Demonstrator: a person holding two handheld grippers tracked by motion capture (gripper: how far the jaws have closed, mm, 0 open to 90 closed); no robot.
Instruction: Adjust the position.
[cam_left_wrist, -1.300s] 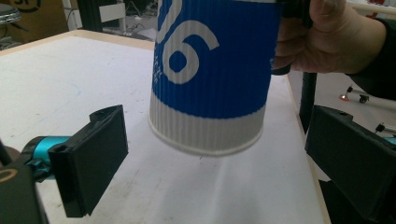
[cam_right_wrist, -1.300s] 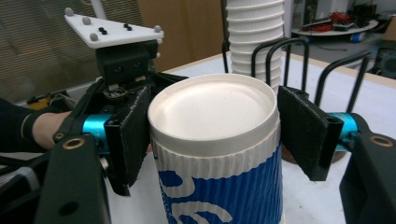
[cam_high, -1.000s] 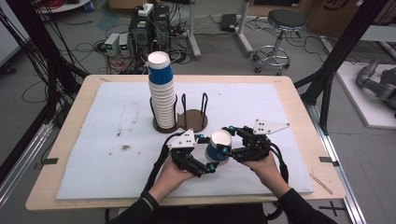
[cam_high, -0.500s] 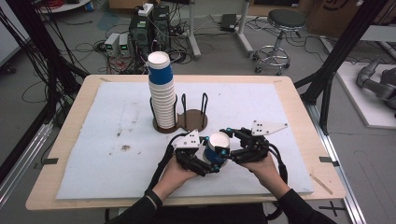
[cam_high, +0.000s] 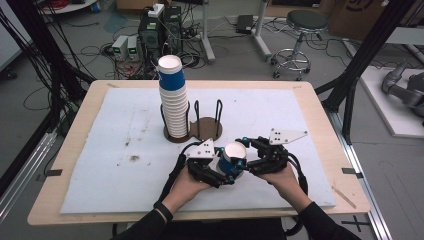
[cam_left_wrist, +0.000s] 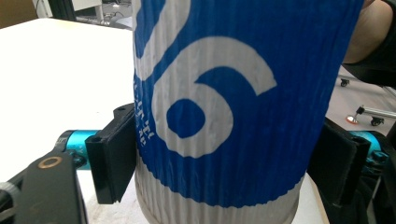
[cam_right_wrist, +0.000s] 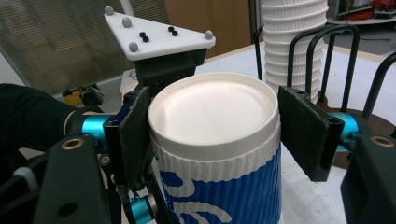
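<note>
Paper cup (cam_high: 234, 156), blue with a white ribbed band at rim and foot, stands upright on the white mat (cam_high: 100, 165) near the front middle of the table (cam_high: 320, 92), between the person's two hands.

The change is at the left gripper (cam_high: 226, 171): its jaws have just been closing from wide, with the cup between them. In the left gripper view the near black pad (cam_left_wrist: 116, 154) lies against the cup's lower wall and the far pad meets its other side, so I read this as a grip taken low on the body.

The right gripper (cam_high: 246, 159) is narrow and clamped high up. In the right gripper view its pads (cam_right_wrist: 303, 135) flank the white rim, one plainly pressed on, the other at the edge of the rim.

Both tools therefore have the cup, one low and one high. To my mind that means a handover or a two-handed pull, perhaps to part nested cups, though I cannot tell whether more than one cup is there.

Writing: the cup's wall carries a large white curled figure on blue, shaped like a 6. A thin line of small print runs up its left edge, too fine to read. No brand name is legible.

Behind, well apart from the cup, a tall stack of the same cups (cam_high: 172, 100) stands in a wire holder (cam_high: 207, 129) with a round brown base. Its neighbouring slot holds nothing.
</note>
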